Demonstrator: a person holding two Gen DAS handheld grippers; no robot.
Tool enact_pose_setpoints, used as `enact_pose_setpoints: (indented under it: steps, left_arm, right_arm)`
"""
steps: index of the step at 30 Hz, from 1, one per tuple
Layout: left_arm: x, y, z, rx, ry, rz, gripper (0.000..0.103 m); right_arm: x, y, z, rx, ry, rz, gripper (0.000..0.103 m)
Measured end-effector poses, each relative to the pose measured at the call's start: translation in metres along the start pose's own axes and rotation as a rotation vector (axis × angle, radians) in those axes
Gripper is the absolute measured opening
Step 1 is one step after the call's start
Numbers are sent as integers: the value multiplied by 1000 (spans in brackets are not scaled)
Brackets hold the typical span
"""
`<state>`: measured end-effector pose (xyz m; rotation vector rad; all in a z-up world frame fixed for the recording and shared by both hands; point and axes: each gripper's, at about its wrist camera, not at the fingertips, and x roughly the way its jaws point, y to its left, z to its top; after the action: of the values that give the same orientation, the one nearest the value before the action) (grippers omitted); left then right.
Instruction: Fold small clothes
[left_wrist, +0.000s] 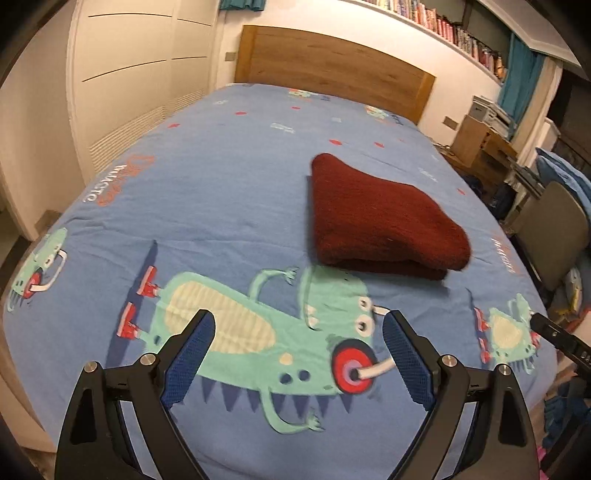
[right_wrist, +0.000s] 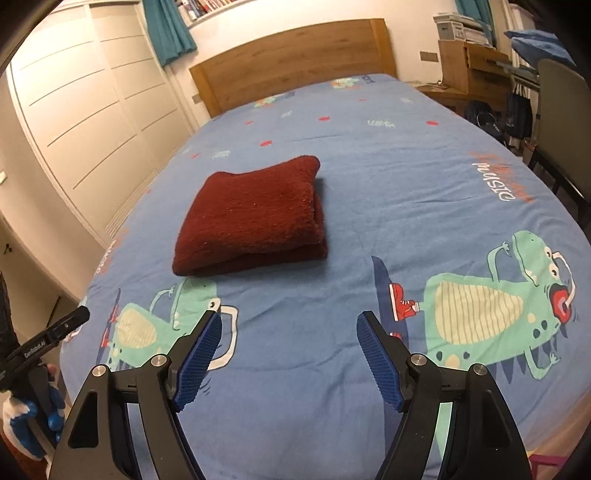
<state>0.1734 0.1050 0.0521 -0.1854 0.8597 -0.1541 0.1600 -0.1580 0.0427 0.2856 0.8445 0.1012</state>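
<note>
A dark red knitted garment (left_wrist: 380, 218) lies folded in a thick stack on the blue cartoon bedsheet (left_wrist: 221, 177). It also shows in the right wrist view (right_wrist: 255, 218), left of centre. My left gripper (left_wrist: 299, 321) is open and empty above the sheet, nearer than the garment and to its left. My right gripper (right_wrist: 290, 319) is open and empty, nearer than the garment and a little to its right. Part of the right gripper's body shows at the right edge of the left wrist view (left_wrist: 557, 336).
A wooden headboard (left_wrist: 332, 70) stands at the far end of the bed. White wardrobe doors (right_wrist: 81, 110) run along the left. A wooden desk (right_wrist: 469, 62), a chair (right_wrist: 561, 122) and bags stand to the right. Bookshelves (left_wrist: 450, 26) hang above.
</note>
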Motion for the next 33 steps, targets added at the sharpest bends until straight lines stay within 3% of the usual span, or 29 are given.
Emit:
enact_pose_setpoints:
  steps: [8, 19, 33]
  left_arm:
    - [-13, -22, -16, 41, -22, -7, 90]
    - [-19, -36, -30, 73, -56, 57, 90]
    - [-17, -53, -40, 142, -85, 56, 90]
  right_arm:
    - [-19, 0, -18, -14, -23, 8, 77]
    - [-42, 1, -36, -14, -65, 9, 78]
    - [-50, -7, -50, -23, -84, -53, 78]
